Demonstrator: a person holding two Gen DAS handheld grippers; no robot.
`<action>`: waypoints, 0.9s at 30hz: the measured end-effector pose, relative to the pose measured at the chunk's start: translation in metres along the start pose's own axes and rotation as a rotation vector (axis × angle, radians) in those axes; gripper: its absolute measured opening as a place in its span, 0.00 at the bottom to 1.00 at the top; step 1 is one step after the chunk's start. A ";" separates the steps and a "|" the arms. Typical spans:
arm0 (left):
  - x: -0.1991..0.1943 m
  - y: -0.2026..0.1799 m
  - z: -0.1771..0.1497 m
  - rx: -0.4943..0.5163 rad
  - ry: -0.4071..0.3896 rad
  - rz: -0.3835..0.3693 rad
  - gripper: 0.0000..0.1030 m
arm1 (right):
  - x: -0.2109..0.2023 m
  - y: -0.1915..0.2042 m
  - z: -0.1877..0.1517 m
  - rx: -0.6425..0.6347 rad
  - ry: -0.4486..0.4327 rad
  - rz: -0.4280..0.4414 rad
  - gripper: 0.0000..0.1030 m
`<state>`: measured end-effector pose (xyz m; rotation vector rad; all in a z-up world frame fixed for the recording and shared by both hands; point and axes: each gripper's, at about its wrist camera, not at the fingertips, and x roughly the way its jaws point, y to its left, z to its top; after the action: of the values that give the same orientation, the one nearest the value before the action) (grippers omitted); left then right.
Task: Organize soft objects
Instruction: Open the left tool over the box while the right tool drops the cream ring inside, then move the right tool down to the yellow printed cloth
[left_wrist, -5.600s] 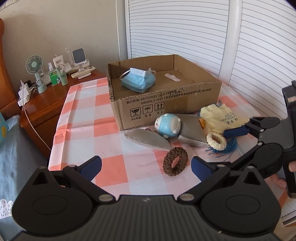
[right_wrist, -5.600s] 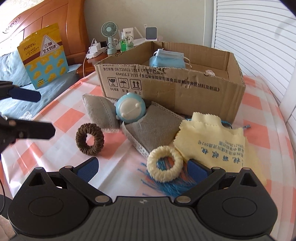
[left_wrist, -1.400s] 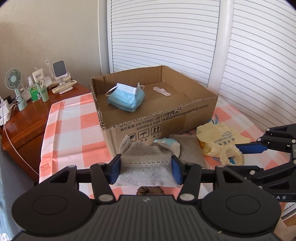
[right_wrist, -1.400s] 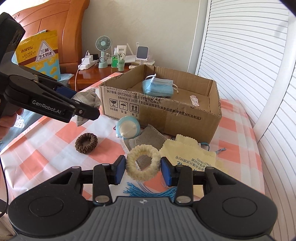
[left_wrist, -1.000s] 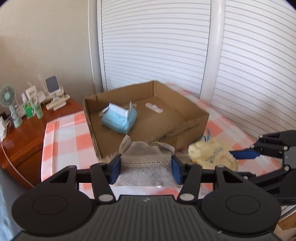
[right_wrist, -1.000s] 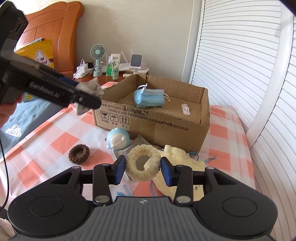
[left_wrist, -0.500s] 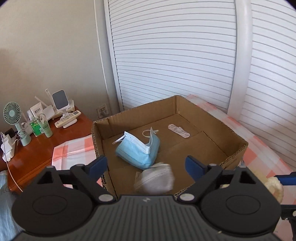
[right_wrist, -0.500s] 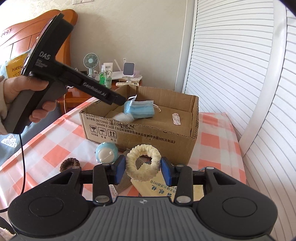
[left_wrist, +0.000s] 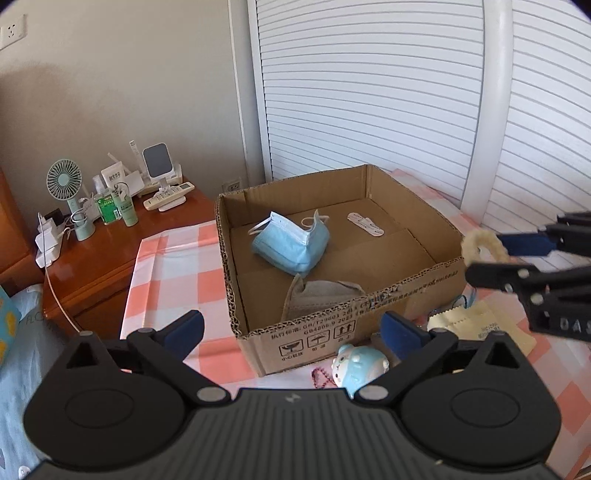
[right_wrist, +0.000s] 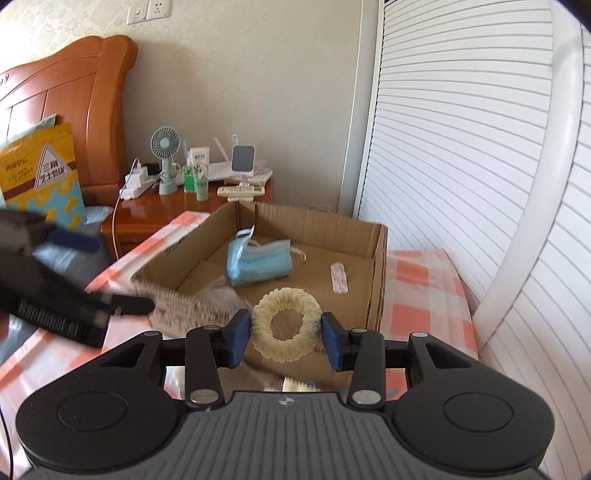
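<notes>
Right wrist view: right gripper (right_wrist: 286, 338) jaws pinch the cream scrunchie (right_wrist: 285, 329) between them.

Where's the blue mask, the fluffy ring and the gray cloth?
Mask (left_wrist: 291, 243), left wrist view, middle of its pleated front.
Ring (right_wrist: 285, 325), right wrist view, its lower left rim.
Gray cloth (left_wrist: 317, 299), left wrist view, its middle.

Beige wall (left_wrist: 129, 74), white louvred doors (left_wrist: 369, 92) — wooden nightstand (left_wrist: 110, 251), headboard (right_wrist: 74, 85); daylit.
</notes>
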<state>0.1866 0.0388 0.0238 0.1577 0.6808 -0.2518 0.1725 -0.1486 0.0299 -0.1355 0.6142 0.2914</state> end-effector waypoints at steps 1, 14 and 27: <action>-0.001 -0.001 -0.001 -0.004 0.003 0.002 0.99 | 0.005 -0.002 0.006 0.001 -0.003 -0.001 0.45; -0.004 -0.009 -0.011 -0.017 0.037 -0.001 0.99 | 0.089 -0.024 0.061 0.088 0.000 -0.063 0.96; -0.025 -0.007 -0.015 -0.034 0.014 0.017 0.99 | 0.053 -0.017 0.031 0.175 0.102 -0.110 1.00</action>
<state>0.1570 0.0403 0.0279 0.1327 0.6970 -0.2229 0.2360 -0.1457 0.0241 -0.0158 0.7275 0.1235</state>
